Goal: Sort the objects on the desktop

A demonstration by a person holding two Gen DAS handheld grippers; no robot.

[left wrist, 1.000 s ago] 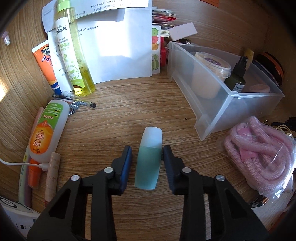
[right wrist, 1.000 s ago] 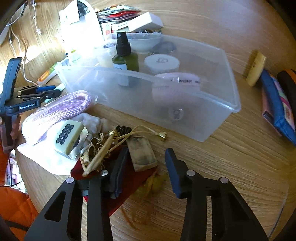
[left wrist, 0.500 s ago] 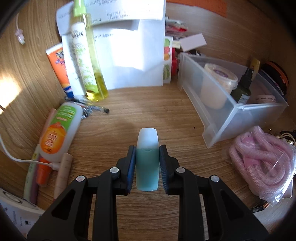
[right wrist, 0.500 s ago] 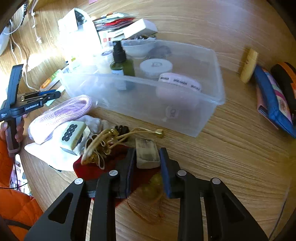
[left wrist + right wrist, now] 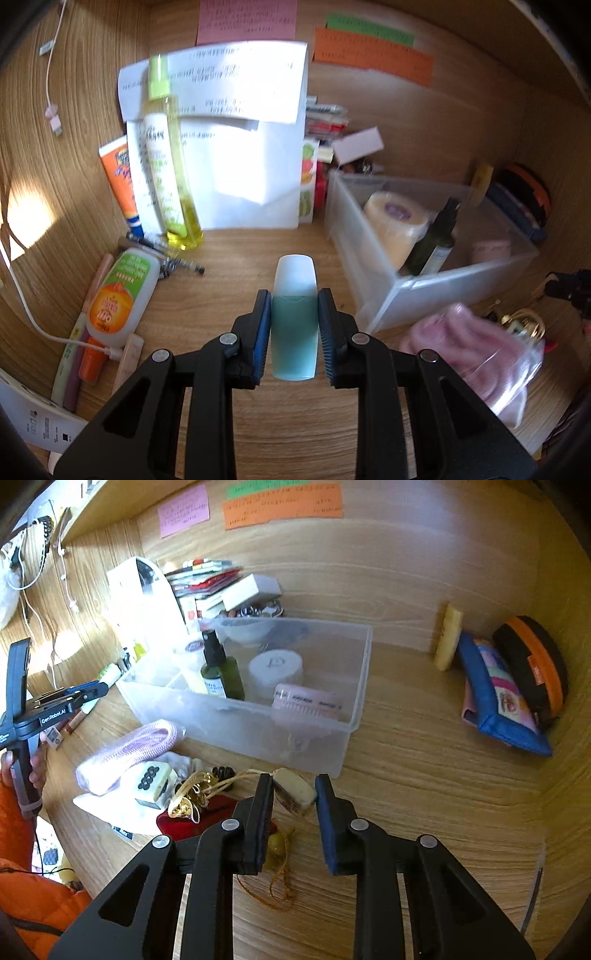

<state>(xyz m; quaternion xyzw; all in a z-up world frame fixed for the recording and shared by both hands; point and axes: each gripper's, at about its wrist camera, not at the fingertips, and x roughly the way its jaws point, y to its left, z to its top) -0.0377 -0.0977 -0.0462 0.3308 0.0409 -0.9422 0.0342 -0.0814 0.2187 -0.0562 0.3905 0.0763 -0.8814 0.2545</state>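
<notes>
Our left tool [image 5: 294,328] grips a teal bottle [image 5: 294,321], our right tool [image 5: 294,808] a cream tag [image 5: 294,791]; both lifted, next into the clear bin [image 5: 354,686]

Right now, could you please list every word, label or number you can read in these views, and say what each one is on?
"GenRobot.AI": on the left gripper, seen from the right wrist.
"OPEN": on the white squeeze bottle.
Wall notes: blurred.
White papers: print too blurred.
Yellow spray bottle, orange tube, green bottle, pink case: too small.
Teal bottle: no text.
</notes>
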